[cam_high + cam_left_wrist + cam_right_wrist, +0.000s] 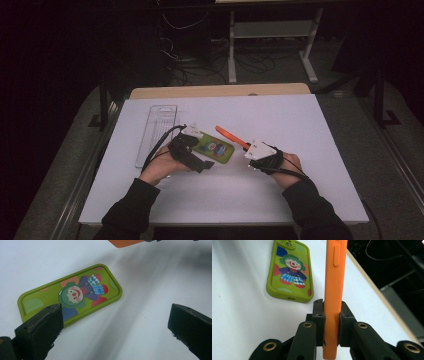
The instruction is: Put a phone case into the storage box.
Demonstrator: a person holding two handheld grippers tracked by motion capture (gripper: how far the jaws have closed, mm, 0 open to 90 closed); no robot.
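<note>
i see both my forearms come in from the bottom edge in dark sleeves, angled inward toward each other. my left hand (159,169) carries the left gripper (196,150) low over the table, its jaws spread wide with nothing between them. my right hand (290,167) carries the right gripper (248,148), pointing toward the left one, its jaws clamped tight on a thin orange phone (333,290) held edge-on.

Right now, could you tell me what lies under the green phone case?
The green phone case lies flat on the white table. Whatever sits beneath it is covered.
</note>
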